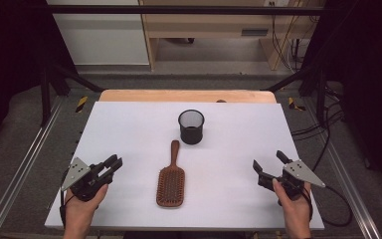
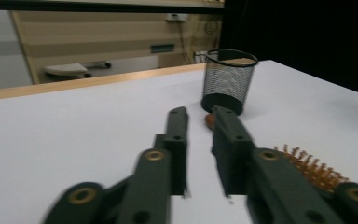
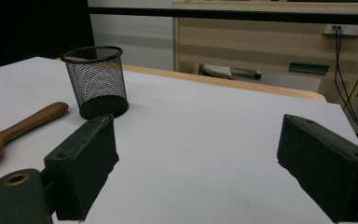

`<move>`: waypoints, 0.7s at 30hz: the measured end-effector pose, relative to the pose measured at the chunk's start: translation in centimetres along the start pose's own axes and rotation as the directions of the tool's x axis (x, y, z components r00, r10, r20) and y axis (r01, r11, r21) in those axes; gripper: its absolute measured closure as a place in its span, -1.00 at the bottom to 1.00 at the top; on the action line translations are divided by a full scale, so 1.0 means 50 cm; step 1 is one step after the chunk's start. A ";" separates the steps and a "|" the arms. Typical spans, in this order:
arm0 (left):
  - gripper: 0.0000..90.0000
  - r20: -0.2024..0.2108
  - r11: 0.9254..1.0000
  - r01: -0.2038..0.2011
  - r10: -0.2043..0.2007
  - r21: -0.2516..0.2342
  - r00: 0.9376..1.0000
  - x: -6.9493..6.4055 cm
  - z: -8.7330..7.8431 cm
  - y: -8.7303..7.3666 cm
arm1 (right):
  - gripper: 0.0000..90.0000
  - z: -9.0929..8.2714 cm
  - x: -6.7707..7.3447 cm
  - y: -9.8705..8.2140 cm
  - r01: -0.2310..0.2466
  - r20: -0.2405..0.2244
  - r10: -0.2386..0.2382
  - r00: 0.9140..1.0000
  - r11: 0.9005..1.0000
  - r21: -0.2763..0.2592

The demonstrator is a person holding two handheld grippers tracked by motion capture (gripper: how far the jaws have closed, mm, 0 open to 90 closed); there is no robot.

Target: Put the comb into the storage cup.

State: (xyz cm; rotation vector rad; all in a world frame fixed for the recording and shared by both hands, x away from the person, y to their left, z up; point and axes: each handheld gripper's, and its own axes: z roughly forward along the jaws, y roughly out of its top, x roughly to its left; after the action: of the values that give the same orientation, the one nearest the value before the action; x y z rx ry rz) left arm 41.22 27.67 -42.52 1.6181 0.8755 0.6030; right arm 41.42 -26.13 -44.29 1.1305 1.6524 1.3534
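A wooden hairbrush (image 1: pixel 170 184) lies bristles up in the middle of the white table (image 1: pixel 129 124), its handle pointing toward a black mesh cup (image 1: pixel 191 127) that stands upright just beyond it. My left gripper (image 1: pixel 113 162) hovers left of the brush, its jaws drawn nearly together with nothing between them. In the left gripper view its jaws (image 2: pixel 198 114) point at the cup (image 2: pixel 227 79), with the bristles (image 2: pixel 314 168) at the right. My right gripper (image 1: pixel 268 160) sits right of the brush, open and empty. The right gripper view has its wide jaws (image 3: pixel 196 135), the cup (image 3: pixel 95 81) and the brush handle (image 3: pixel 28 123).
A wooden edge (image 1: pixel 186 95) borders the table's far side. Metal rails (image 1: pixel 25 159) run along both sides, and cables (image 1: pixel 328 134) lie on the floor at the right. Pale wooden furniture (image 1: pixel 204 30) stands beyond the table.
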 end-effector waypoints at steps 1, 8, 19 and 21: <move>0.89 0.020 1.000 -0.008 0.008 0.014 1.000 -0.004 0.007 0.003 | -0.74 0.002 0.001 -0.001 0.004 -0.006 -0.004 1.000 1.000 0.001; 1.00 0.134 0.991 -0.068 0.053 0.111 0.990 -0.030 0.097 0.022 | -0.75 0.020 0.011 -0.008 0.024 -0.035 -0.023 0.999 0.999 0.027; 1.00 0.233 0.965 -0.131 0.077 0.226 0.970 -0.065 0.204 0.039 | -0.79 0.026 0.016 -0.009 0.022 -0.051 -0.022 0.998 1.000 0.014; 1.00 0.245 0.964 -0.121 0.062 0.235 0.968 -0.071 0.212 0.040 | -0.80 0.025 0.018 -0.006 0.024 -0.059 -0.024 0.998 1.000 0.001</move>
State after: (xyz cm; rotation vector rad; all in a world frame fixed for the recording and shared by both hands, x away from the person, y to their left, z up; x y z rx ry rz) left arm 47.77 18.41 -42.69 1.9217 0.7230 0.3635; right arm 42.18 -24.85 -44.86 1.0781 1.7042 1.3818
